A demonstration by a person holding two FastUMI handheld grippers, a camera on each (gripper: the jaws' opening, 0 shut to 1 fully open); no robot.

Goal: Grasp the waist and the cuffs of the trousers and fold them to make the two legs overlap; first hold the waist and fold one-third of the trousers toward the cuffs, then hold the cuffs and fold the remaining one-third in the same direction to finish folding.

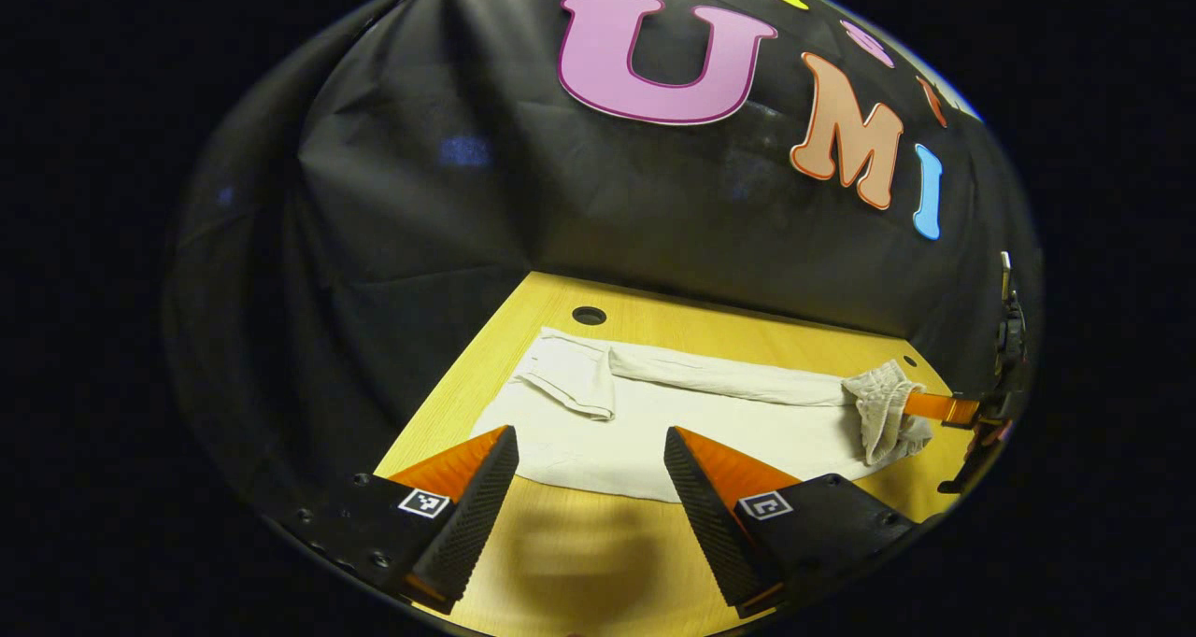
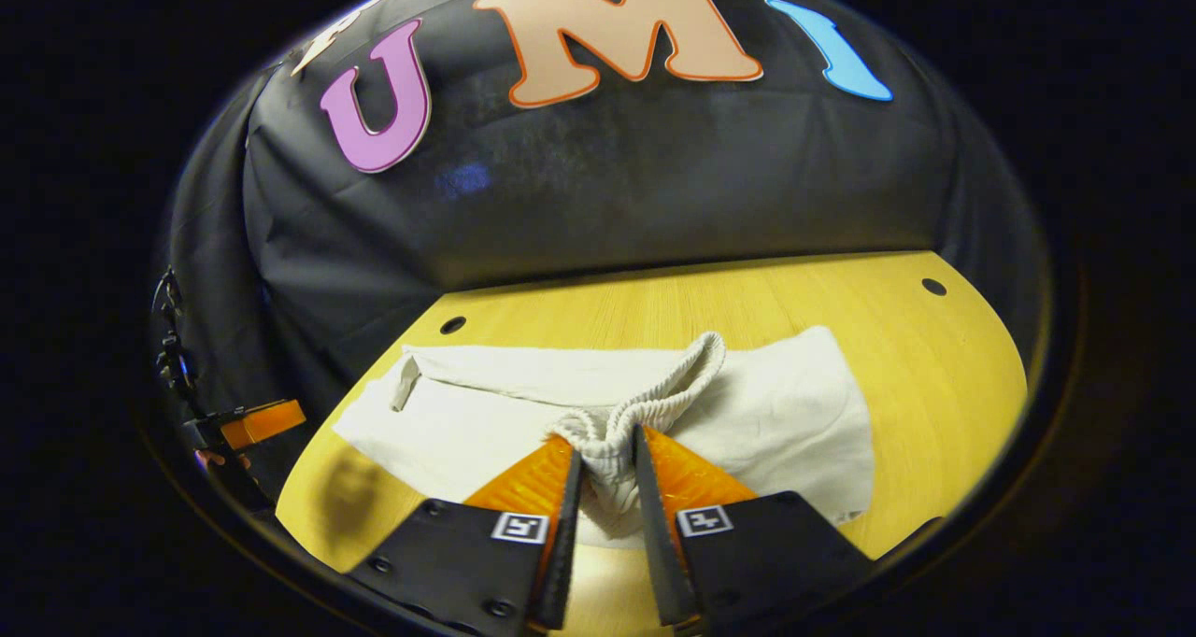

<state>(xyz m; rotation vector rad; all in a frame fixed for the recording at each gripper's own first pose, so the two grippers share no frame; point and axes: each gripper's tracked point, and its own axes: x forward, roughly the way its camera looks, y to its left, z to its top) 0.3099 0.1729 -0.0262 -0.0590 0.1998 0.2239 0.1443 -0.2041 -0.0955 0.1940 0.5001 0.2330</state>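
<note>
Two grippers w/ one pair of trousers (image 1: 710, 413): pale, thin, floppy cloth lying flat on the tabletop (image 1: 579, 562), legs apparently already overlapped. Right gripper (image 2: 607, 474) is pinching the bunched elastic waist (image 2: 645, 394), both fingers pressed on the cloth at approx 6 o'clock in right gripper view. Left gripper (image 1: 590, 474) is spread wide, holding nothing, just short of the near hem; cuffs (image 1: 565, 375) sit at approx 11 o'clock beyond it. Fabric looks light and limp, prob sags and wrinkles if lifted; grab the thick waistband and cuff hems.
</note>
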